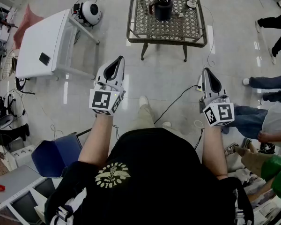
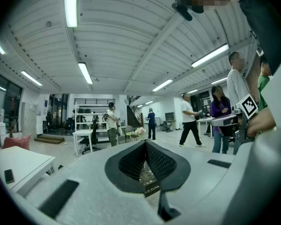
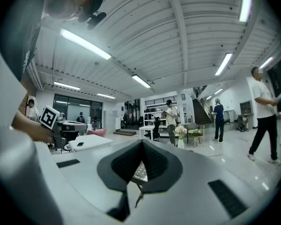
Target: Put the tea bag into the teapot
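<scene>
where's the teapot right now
In the head view, top centre: the teapot stands on the lattice table, right of the white table.

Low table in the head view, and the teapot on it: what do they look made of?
The low table looks like dark metal with a dull bronze finish, going by its open lattice top, slim frame and thin legs. The teapot is dark, almost black, possibly glass or glazed ceramic. It is too small to say which.

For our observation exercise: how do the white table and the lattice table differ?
The white table has a solid pale top; the lattice table has a dark openwork top. The white table bears a small dark item; the lattice table bears a teapot. Both stand on the floor.
</scene>
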`<move>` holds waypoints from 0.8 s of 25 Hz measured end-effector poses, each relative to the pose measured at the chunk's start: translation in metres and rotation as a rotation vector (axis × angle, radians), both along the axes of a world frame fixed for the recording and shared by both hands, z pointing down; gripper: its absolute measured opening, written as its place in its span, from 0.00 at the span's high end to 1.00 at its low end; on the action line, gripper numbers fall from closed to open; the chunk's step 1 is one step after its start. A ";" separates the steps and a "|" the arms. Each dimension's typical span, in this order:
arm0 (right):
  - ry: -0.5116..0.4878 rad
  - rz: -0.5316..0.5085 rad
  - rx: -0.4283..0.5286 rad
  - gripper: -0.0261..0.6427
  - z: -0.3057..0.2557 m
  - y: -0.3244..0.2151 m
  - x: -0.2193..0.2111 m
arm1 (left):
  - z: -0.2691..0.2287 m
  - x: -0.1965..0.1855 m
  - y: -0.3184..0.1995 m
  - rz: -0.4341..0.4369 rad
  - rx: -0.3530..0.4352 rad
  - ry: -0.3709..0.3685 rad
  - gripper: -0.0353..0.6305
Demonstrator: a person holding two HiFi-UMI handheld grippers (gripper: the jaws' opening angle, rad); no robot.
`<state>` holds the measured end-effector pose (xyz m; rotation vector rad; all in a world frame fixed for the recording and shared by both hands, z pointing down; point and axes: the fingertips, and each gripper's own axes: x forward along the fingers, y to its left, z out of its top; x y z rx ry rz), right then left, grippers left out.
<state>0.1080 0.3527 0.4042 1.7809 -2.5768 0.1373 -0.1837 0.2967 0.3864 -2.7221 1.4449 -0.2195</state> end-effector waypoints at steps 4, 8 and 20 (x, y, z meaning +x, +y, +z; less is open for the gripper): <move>0.013 -0.004 -0.010 0.95 0.002 -0.016 -0.011 | -0.002 -0.008 -0.022 0.002 0.002 0.011 0.95; 0.003 -0.003 -0.018 0.95 0.003 -0.039 -0.025 | -0.005 -0.020 -0.049 0.011 0.002 0.020 0.95; -0.003 0.048 0.040 0.95 -0.024 -0.116 -0.058 | -0.005 -0.056 -0.145 0.071 0.002 0.037 0.95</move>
